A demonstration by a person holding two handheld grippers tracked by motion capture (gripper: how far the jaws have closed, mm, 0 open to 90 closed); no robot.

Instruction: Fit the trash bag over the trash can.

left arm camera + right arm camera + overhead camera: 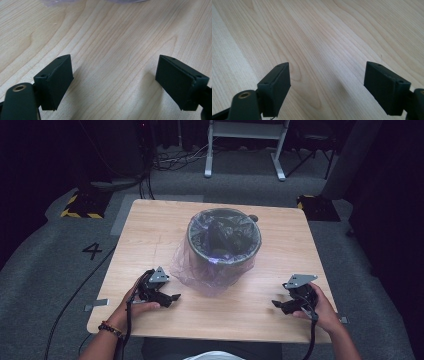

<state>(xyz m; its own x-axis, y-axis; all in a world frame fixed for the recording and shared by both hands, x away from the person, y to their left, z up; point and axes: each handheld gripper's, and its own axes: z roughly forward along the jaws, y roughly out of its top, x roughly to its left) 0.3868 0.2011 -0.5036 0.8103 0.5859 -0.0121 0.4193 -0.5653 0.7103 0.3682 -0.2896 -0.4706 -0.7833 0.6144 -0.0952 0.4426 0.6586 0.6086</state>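
**Both grippers rest apart on the wood, bin beyond them**

The left gripper (172,298) lies low at about 7 o'clock on the table (150,227), gripped by the person's left hand (136,301), which wears a beaded band at the wrist. Its two black jaws stand wide apart with nothing between them; in the left gripper view (113,77) they are blocky, matte wedges with small screw holes, and bare wood grain shows in the gap. The right gripper (276,304) sits at about 5 o'clock in the right hand (320,310), its jaws likewise spread and empty over pale wood in the right gripper view (327,82). Each carries a grey three-cornered plate on top and trails a dark cable.

The tabletop is light, smooth wood with long flowing grain. At roughly 12 o'clock from the grippers, near the table's middle, stands the round dark bin (224,240), lined with a thin, crinkled, translucent bag (200,275) whose loose skirt drapes down onto the wood towards the left gripper. Dark, shapeless contents sit inside the bin.
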